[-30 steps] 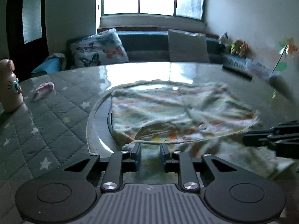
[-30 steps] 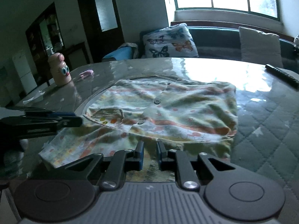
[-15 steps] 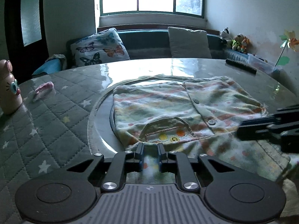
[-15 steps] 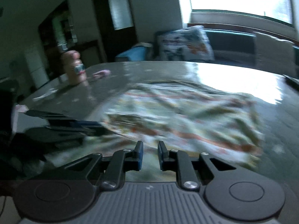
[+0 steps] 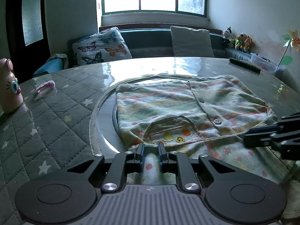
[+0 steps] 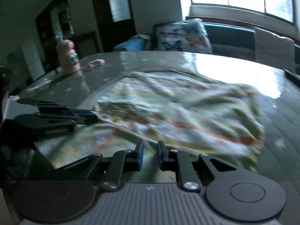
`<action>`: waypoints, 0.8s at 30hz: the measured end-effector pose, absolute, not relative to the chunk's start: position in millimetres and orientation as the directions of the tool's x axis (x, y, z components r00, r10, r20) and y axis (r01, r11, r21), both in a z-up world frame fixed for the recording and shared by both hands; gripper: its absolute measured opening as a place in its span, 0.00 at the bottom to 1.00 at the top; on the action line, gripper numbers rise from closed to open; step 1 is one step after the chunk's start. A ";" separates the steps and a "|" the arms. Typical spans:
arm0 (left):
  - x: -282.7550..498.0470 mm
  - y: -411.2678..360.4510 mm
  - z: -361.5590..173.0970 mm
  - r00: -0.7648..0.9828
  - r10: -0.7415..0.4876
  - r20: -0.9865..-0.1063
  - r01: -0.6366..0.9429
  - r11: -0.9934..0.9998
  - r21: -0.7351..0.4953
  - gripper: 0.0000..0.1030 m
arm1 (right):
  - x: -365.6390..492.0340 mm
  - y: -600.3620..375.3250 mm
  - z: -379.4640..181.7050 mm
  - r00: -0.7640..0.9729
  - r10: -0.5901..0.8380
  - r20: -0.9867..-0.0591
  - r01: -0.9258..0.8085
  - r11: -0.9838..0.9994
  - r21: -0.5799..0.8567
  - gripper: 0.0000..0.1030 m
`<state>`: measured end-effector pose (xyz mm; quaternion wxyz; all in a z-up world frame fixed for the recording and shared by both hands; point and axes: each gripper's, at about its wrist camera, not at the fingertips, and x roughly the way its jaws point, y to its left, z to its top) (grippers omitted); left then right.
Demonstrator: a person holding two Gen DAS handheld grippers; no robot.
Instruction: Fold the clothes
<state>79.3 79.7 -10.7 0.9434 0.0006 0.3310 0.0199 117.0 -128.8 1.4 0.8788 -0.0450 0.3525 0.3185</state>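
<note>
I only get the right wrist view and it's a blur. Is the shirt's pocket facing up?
Observer: Yes. In the left wrist view the pocket on the shirt faces up, just ahead of the left tool.
Operator: Can you see any buttons?
Observer: Two buttons show, right of the pocket, along the front edge.
Operator: Where does my right tool sit?
Observer: The right tool comes in from the right, its tip over the shirt's near right part, below the lower button.
</note>
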 end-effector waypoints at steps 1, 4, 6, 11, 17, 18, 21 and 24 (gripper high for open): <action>79.1 79.4 -10.8 0.780 0.040 -0.624 -0.037 0.999 0.018 0.16 | 117.2 -136.5 0.3 0.553 0.524 -0.648 -0.582 0.799 0.150 0.14; 78.1 77.7 -10.1 0.779 0.048 -0.625 -0.034 0.999 0.034 0.17 | 113.8 -154.2 0.9 0.560 0.529 -0.637 -0.568 0.805 0.170 0.12; 75.6 75.7 -8.0 0.778 0.054 -0.626 -0.034 0.998 0.045 0.17 | 110.0 -159.0 2.1 0.569 0.520 -0.637 -0.557 0.814 0.167 0.16; 54.7 59.0 1.2 0.791 0.008 -0.612 0.029 0.998 0.050 0.17 | 96.9 -161.5 4.8 0.572 0.524 -0.631 -0.566 0.809 0.158 0.17; 25.2 26.9 -3.9 0.788 -0.034 -0.615 0.126 0.986 0.107 0.18 | 74.8 -150.4 0.4 0.555 0.543 -0.630 -0.636 0.765 0.098 0.27; 19.2 22.2 -5.7 0.790 -0.027 -0.612 0.138 0.981 0.135 0.18 | 71.6 -151.9 -0.2 0.560 0.538 -0.630 -0.640 0.764 0.082 0.27; 3.1 16.6 -7.2 0.793 -0.022 -0.608 0.158 0.973 0.171 0.18 | 66.2 -163.3 0.5 0.559 0.533 -0.635 -0.636 0.767 0.084 0.27; -5.1 20.6 -6.9 0.789 -0.017 -0.614 0.149 0.975 0.164 0.20 | 58.3 -172.9 0.3 0.560 0.537 -0.632 -0.645 0.760 0.074 0.27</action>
